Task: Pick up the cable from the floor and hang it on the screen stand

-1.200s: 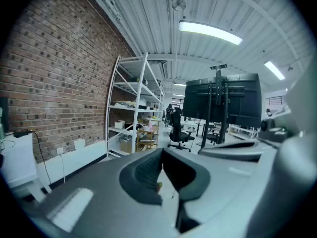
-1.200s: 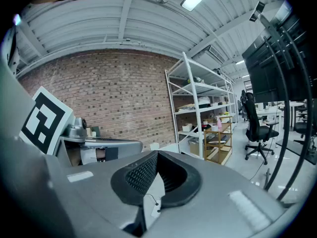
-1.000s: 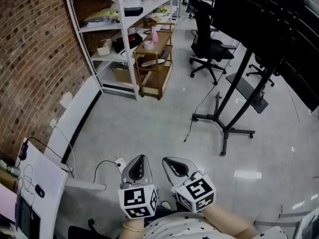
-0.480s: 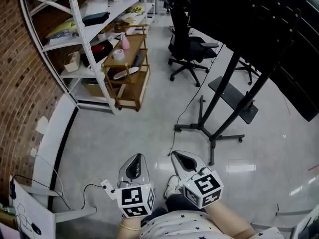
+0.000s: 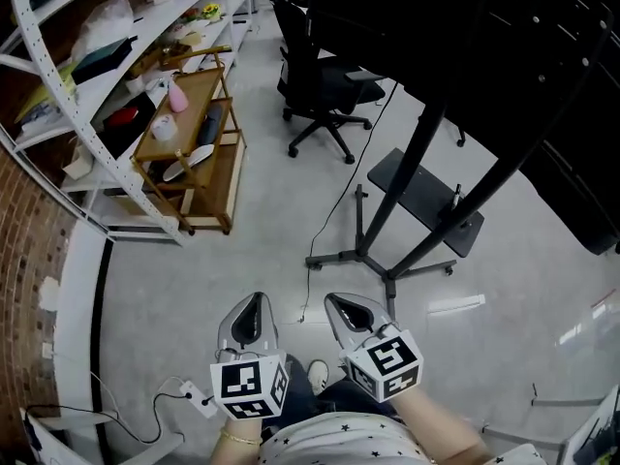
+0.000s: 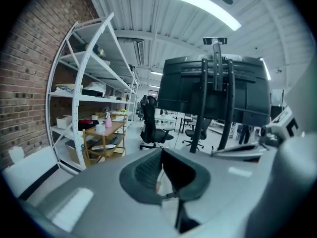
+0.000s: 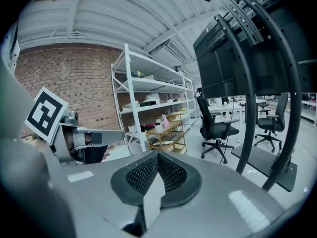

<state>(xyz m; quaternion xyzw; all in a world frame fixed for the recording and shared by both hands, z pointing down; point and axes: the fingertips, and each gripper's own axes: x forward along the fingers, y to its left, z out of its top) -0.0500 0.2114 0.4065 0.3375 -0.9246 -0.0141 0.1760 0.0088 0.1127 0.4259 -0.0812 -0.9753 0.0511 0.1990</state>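
A thin black cable (image 5: 326,213) runs down past the office chair and trails over the grey floor, ending ahead of my grippers. The black screen stand (image 5: 387,260) rests on its wheeled base ahead and to the right, carrying the big dark screen (image 5: 504,56); the stand's posts (image 6: 218,108) rise ahead in the left gripper view. My left gripper (image 5: 254,300) and right gripper (image 5: 335,302) are held side by side low in the head view, well above the floor. Both are shut and hold nothing. The shut pads also show at the left gripper (image 6: 161,155) and the right gripper (image 7: 157,155).
A wooden trolley (image 5: 189,153) and white shelving (image 5: 68,95) stand at the left. A black office chair (image 5: 320,85) is behind the stand. A white power strip with its lead (image 5: 194,397) lies on the floor at lower left. My shoe (image 5: 315,376) shows between the grippers.
The view has shifted forward and right toward the screen stand; shelves and brick wall slid off to the left. Both grippers stayed shut and side by side.
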